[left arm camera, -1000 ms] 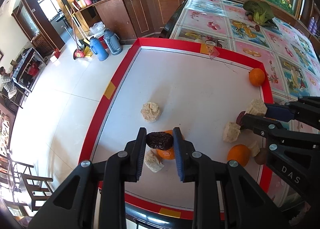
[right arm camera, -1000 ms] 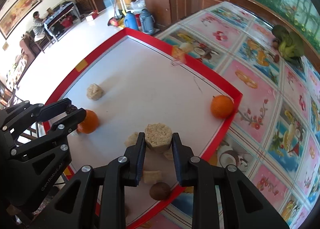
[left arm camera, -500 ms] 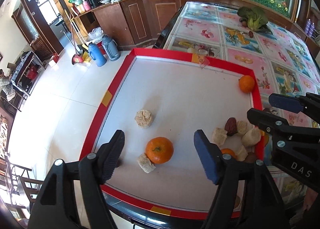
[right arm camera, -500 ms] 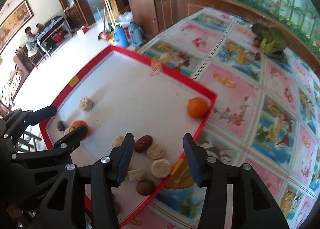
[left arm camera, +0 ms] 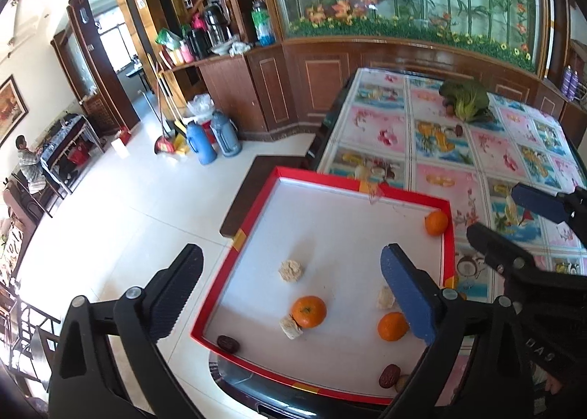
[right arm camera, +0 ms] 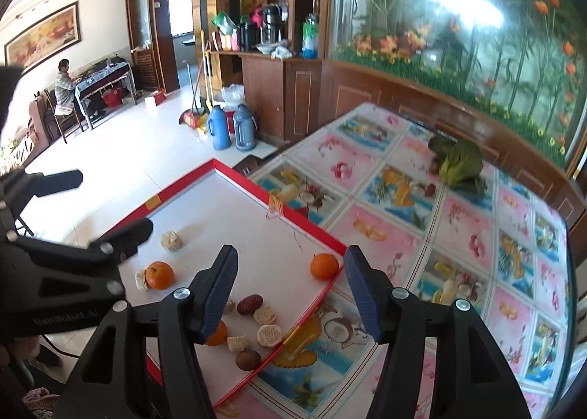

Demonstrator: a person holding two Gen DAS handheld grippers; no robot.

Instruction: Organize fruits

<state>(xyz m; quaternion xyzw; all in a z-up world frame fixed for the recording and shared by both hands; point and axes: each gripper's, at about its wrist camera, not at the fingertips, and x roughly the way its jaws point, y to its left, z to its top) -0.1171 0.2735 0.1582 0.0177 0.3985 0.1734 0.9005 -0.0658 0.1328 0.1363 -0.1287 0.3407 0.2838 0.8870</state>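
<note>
In the left wrist view, the left gripper hangs above the red-rimmed white tray with its jaws spread wide and nothing between them; a dark date lies in the tray's near left corner; a puffed rice cake sits further in; an orange touches a pale cake piece; a second orange lies near the right finger; a third orange rests in the far right corner. In the right wrist view, the right gripper is likewise wide apart and empty, over a cluster of a red date, round cakes and a brown fruit; a leafy green vegetable lies on the floral tablecloth.
</note>
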